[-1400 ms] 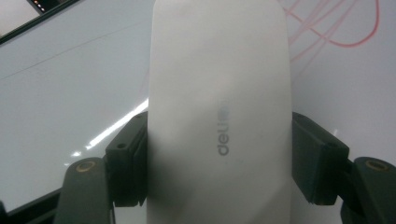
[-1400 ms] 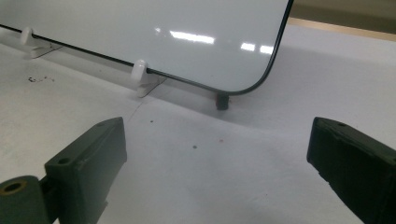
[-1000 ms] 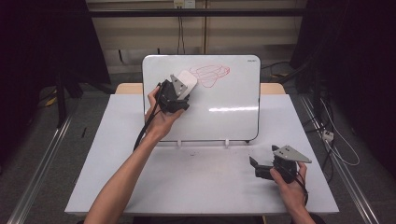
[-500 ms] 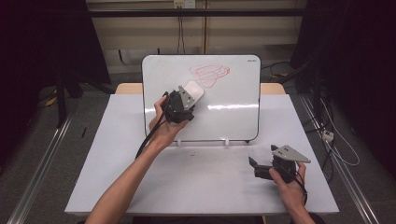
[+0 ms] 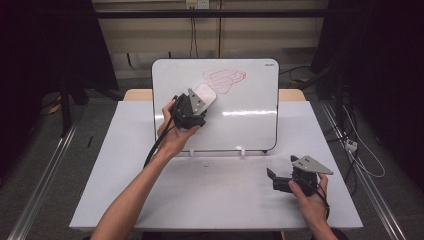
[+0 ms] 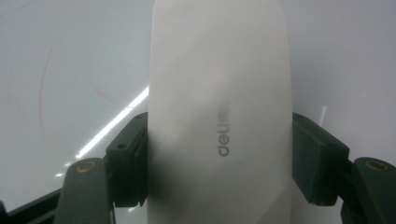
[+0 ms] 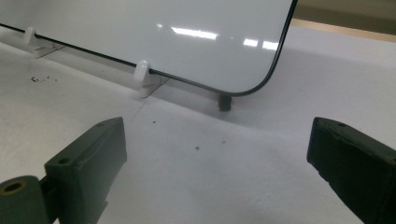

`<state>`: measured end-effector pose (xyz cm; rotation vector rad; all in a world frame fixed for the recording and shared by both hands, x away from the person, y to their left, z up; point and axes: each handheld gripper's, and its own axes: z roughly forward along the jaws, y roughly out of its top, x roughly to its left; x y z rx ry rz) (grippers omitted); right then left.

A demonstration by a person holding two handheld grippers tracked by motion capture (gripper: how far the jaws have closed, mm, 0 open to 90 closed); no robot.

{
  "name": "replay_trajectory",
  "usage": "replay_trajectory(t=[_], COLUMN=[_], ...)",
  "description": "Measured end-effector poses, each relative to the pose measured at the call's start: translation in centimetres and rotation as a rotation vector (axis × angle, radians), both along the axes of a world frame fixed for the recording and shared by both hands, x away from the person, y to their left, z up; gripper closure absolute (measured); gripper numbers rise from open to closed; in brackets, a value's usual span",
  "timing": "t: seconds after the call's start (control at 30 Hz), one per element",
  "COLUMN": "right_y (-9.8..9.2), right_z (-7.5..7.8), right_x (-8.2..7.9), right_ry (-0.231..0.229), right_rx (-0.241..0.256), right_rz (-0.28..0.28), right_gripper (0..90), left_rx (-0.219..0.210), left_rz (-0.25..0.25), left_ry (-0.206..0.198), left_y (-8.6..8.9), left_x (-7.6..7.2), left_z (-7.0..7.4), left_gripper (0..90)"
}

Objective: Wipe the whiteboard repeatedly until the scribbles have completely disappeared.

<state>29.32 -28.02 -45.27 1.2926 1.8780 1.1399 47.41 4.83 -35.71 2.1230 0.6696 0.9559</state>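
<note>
Left gripper (image 5: 196,107) presses white eraser (image 5: 204,95) against upright whiteboard (image 5: 250,120) just below-left of red scribble (image 5: 225,80); right gripper (image 5: 280,180) rests on table (image 5: 120,170), well apart.

Overhead light glares in streaks on the glossy white rectangular whiteboard (image 5: 250,112); the room around is dim, and the close white plastic eraser (image 6: 217,116) looks blurred.

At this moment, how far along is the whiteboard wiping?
Done: the left hand-held gripper is shut on the white eraser, pressed to the whiteboard; faint red smears in the left gripper view suggest some wiping. In hand: working toward the red scribble. Left: the scribble remains. The right hand-held gripper rests open on the table.
</note>
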Motion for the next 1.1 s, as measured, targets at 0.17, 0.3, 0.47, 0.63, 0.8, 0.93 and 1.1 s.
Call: replay_trajectory(t=[0.17, 0.3, 0.47, 0.63, 0.8, 0.93, 1.1], right_y=[0.0, 0.0, 0.0, 0.0, 0.0, 0.0, 0.0], right_z=[0.0, 0.0, 0.0, 0.0, 0.0, 0.0, 0.0], right_x=[0.0, 0.0, -0.1, -0.1, -0.1, -0.1, 0.0], right_ry=[0.0, 0.0, -0.002, -0.003, -0.003, -0.003, 0.0], right_rx=[0.001, 0.001, -0.002, -0.001, 0.0, -0.001, 0.0], right_rz=[-0.001, 0.0, 0.0, 0.002, 0.001, 0.0, -0.001], right_gripper=[5.1, 5.1, 5.3, 5.3, 5.3, 5.3, 5.3], left_rx=[-0.025, -0.048, -0.078, -0.088, -0.08, -0.08, -0.106], left_rz=[0.01, 0.031, 0.054, 0.074, 0.087, 0.095, 0.133], left_ry=[0.0, 0.002, 0.005, 0.011, 0.009, 0.01, 0.013], left_y=[0.7, 1.7, 2.5, 3.4, 4.0, 4.2, 3.7], left_x=[0.7, 1.4, 2.0, 2.7, 3.8, 4.1, 4.6], left_z=[0.7, 1.5, 2.0, 2.8, 4.1, 4.4, 5.2], left_gripper=[30.9, 30.9, 30.9, 30.9, 30.9, 30.9, 30.9])
